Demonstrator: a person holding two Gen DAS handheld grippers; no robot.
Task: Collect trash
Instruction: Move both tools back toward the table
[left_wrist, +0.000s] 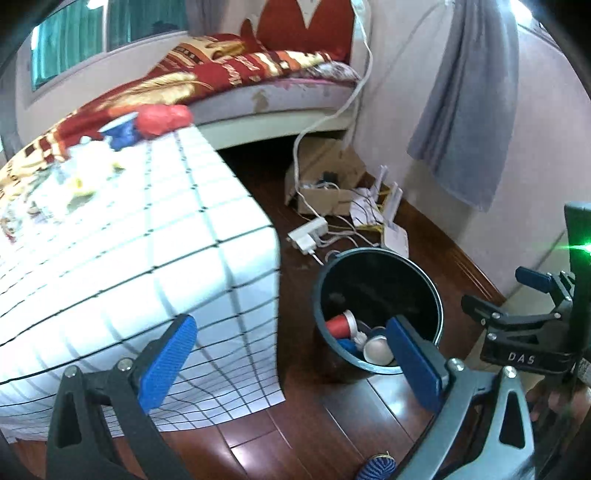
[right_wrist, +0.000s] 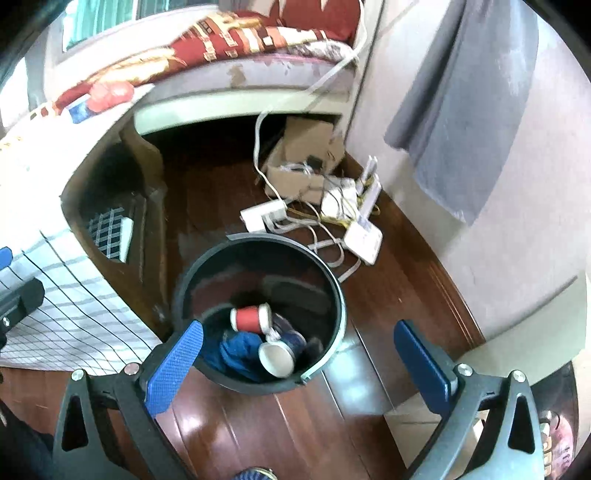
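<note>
Bin mouth: the black bin (right_wrist: 258, 266) stands open-topped on the wood floor (right_wrist: 229, 424), with nothing over its rim.
Bin bottom: a red paper cup (right_wrist: 249, 318), a white cup (right_wrist: 276, 359) and blue trash lie low inside; the upper part of the bin is free.
Left side: the table (left_wrist: 147, 240) with its checked cloth stands just beside the bin, its corner close to the rim.
Behind: a power strip (right_wrist: 263, 215), cables, a router (right_wrist: 364, 238) and a cardboard box (right_wrist: 306, 147) crowd the floor.
Right side: a wall (right_wrist: 517, 221) close by, bare floor between it and the bin.
Jaws: both the left gripper (left_wrist: 291, 363) and the right gripper (right_wrist: 299, 363) stand spread wide, empty.
</note>
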